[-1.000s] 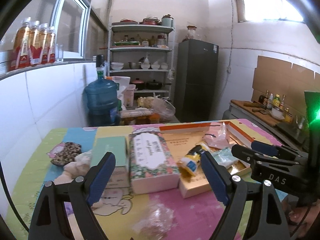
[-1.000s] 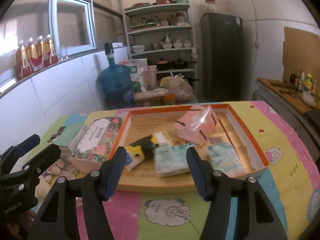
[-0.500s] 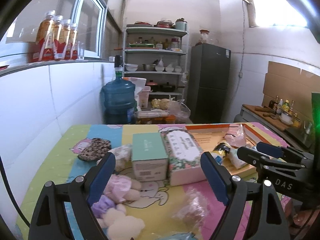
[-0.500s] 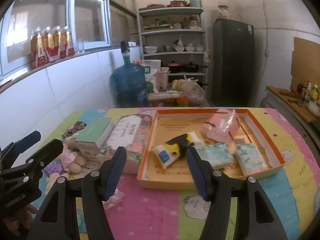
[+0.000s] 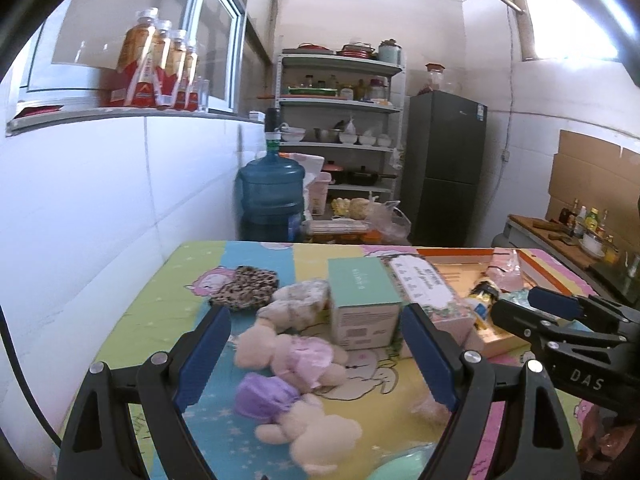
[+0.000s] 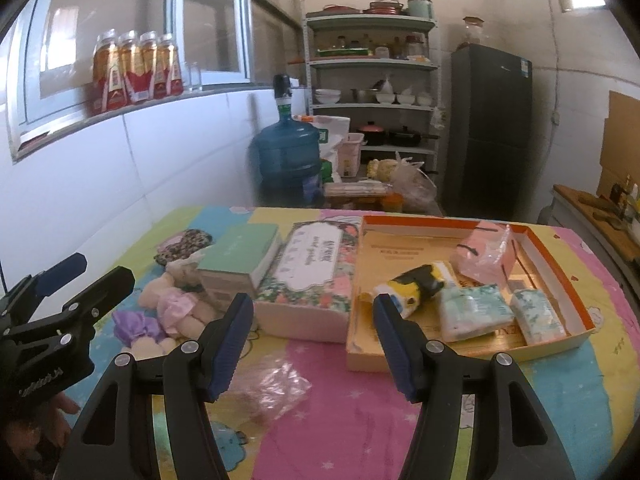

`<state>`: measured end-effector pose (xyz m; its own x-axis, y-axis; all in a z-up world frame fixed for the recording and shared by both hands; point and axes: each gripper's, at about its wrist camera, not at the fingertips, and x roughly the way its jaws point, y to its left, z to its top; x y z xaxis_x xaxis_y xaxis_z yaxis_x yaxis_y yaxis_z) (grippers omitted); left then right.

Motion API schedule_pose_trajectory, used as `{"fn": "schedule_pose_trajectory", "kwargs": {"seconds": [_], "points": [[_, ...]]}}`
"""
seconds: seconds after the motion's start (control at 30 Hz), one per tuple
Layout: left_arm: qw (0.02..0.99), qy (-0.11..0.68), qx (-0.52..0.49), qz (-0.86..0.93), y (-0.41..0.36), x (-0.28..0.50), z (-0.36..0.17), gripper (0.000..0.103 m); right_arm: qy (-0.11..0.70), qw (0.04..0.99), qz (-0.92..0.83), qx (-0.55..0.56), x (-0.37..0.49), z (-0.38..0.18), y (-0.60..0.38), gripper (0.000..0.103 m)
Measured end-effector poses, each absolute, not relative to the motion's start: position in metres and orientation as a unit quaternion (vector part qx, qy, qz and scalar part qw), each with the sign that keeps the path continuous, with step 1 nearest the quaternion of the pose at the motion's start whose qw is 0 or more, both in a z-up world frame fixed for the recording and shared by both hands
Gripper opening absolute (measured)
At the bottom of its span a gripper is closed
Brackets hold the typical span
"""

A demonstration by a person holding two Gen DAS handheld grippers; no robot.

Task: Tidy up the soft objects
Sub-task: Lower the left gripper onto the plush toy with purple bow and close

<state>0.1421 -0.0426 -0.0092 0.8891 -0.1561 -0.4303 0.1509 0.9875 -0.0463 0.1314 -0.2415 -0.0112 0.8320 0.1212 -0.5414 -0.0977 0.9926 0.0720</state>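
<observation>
My left gripper (image 5: 316, 350) is open and empty, held above a pile of soft toys: a cream plush in a pink dress (image 5: 298, 354), one in purple (image 5: 266, 394) and a fluffy beige one (image 5: 298, 300). A leopard-print pouch (image 5: 246, 288) lies behind them. My right gripper (image 6: 312, 338) is open and empty, in front of the floral box (image 6: 310, 272). An orange-rimmed tray (image 6: 556, 268) holds tissue packs (image 6: 474, 310), a pink packet (image 6: 484, 254) and a yellow-black soft item (image 6: 416, 284). A clear plastic bag (image 6: 276, 384) lies under the right gripper.
A mint green box (image 5: 362, 294) stands beside the floral box on the colourful cartoon tablecloth (image 6: 400, 420). A white wall runs along the table's left side. Behind the table stand a blue water jug (image 6: 288, 160), shelves (image 6: 372, 64) and a dark fridge (image 6: 490, 128).
Both grippers have pulled back and shifted left. The left wrist view moved from the boxes and tray to the plush toys. Both grippers stayed open.
</observation>
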Motion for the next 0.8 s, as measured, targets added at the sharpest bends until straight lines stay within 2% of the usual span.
{"fn": "schedule_pose_trajectory", "kwargs": {"seconds": [0.8], "points": [[0.97,0.241,-0.024,-0.034,0.025,0.134,-0.032,0.087,0.303,0.95,0.081,0.015,0.121,-0.035,-0.212,0.064]]}}
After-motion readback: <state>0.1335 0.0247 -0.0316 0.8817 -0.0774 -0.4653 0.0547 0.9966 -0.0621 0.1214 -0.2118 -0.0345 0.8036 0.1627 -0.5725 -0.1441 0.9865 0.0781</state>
